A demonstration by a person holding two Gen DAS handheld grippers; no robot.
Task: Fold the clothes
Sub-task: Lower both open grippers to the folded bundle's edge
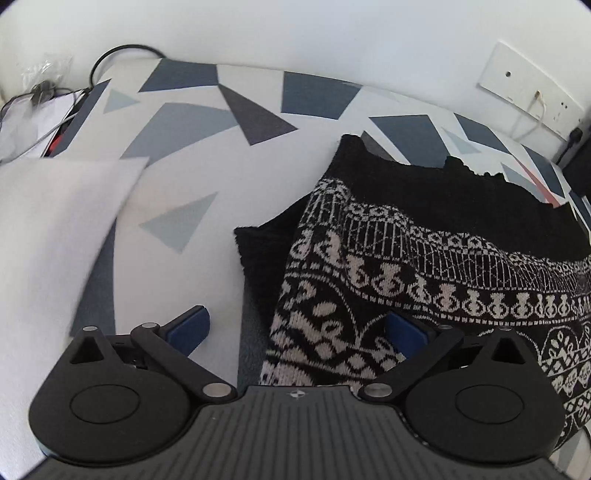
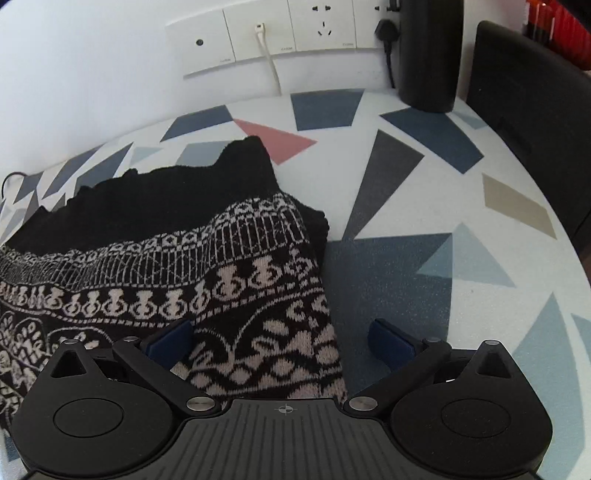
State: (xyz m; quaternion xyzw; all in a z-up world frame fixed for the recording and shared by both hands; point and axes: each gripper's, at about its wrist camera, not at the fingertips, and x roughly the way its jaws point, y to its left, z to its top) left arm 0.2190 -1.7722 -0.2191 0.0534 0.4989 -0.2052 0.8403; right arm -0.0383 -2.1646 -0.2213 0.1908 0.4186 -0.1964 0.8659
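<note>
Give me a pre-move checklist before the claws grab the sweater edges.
1. Left claw open: ok.
2. Right claw open: ok.
3. Sweater left edge sits between the left claw's fingers, not gripped: ok.
4. Sweater right edge between the right claw's fingers, not gripped: ok.
5. Sweater flat on the mat: not ok, already folded over, dark layer sticking out beneath.
6. White sheet clear of the sweater: ok.

No wording can be read anywhere. The wall socket plates [image 2: 291, 33] carry tiny grey print at their lower edges, too small to make out. A small crosshair mark [image 2: 284, 409] sits on the near gripper body.
</note>
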